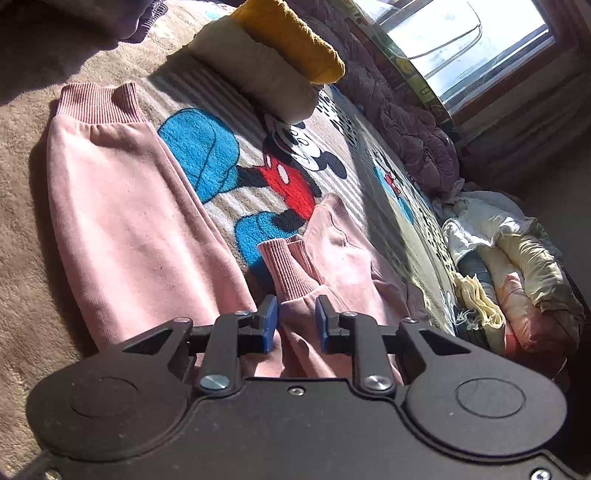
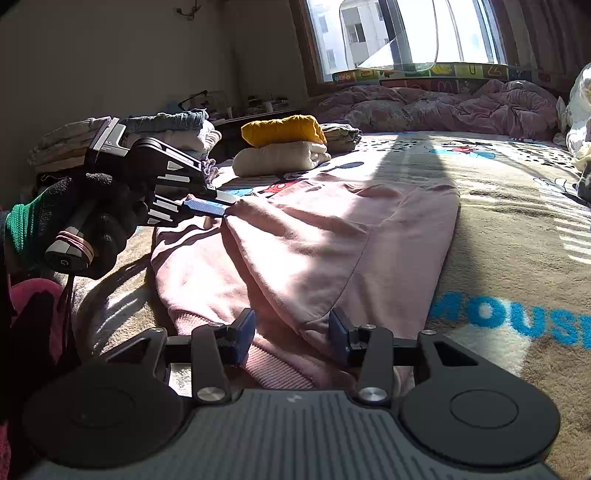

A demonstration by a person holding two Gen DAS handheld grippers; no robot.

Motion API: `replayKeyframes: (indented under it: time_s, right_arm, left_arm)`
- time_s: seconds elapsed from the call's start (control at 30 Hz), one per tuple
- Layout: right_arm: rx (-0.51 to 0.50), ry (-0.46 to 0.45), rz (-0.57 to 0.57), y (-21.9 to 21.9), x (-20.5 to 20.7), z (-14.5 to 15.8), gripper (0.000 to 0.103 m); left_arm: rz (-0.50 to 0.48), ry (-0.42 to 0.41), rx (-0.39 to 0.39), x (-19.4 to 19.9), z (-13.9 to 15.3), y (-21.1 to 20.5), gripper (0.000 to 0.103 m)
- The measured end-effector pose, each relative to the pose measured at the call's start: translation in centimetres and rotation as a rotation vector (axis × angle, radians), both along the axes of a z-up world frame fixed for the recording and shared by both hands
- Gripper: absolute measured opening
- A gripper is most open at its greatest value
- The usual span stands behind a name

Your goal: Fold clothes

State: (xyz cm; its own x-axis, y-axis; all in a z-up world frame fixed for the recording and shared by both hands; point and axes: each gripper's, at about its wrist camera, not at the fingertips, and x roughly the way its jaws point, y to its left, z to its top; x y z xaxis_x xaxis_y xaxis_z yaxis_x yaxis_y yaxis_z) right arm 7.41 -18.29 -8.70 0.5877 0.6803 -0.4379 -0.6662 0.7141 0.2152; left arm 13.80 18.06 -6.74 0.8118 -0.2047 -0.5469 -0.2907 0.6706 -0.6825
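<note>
Two grippers work one pink sweatshirt [image 2: 332, 236]: left gripper [image 1: 295, 325] pinching its sleeve at 12 o'clock, right gripper [image 2: 291, 336] parted astride the hem, on a sunlit Mickey blanket [image 2: 517, 221] below the window [image 2: 406, 33].

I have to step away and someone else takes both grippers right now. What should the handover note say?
Left gripper: jaws around a sleeve cuff of the pink sweatshirt, seemingly pinching it.
Right gripper: open, astride the sweatshirt's near edge, not gripping.
Sweatshirt lies on the cartoon blanket, partly folded over itself.
Done: yellow top and cream top folded and stacked behind.
Left: finish folding the sweatshirt; unfolded clothes pile waits by the bed's edge.
</note>
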Motion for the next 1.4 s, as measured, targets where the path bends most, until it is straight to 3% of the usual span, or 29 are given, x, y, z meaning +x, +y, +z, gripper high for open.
replayKeyframes:
  time_s: [0.13, 0.2, 0.27, 0.53, 0.8, 1.03, 1.4]
  right_arm:
    - [-0.001, 0.013, 0.003, -0.1, 0.2, -0.2, 0.046]
    - [0.000, 0.014, 0.001, 0.1, 0.1, -0.2, 0.046]
    - [0.003, 0.002, -0.009, 0.0, 0.0, -0.1, 0.046]
    - [0.037, 0.001, -0.021, -1.1, -0.1, 0.1, 0.047]
    - [0.015, -0.001, -0.025, -2.0, 0.0, -0.1, 0.048]
    - [0.017, 0.025, -0.026, -2.9, -0.1, -0.4, 0.048]
    - [0.116, 0.118, -0.026, -4.2, 0.8, -0.7, 0.048]
  left_arm:
    - [0.014, 0.005, 0.014, 0.3, -0.3, -0.4, 0.030]
    - [0.021, 0.017, 0.023, 0.5, -0.4, -0.5, 0.011]
    - [0.023, -0.019, 0.039, 0.1, 0.2, -0.9, 0.006]
    - [-0.002, -0.112, 0.060, 1.3, 5.0, -4.0, 0.006]
    - [-0.068, -0.146, 0.060, 6.4, 8.4, -9.1, 0.005]
    - [-0.085, -0.106, 0.088, 11.4, 7.8, -13.0, 0.005]
    - [-0.164, -0.069, 0.239, 16.3, 5.6, -19.2, 0.005]
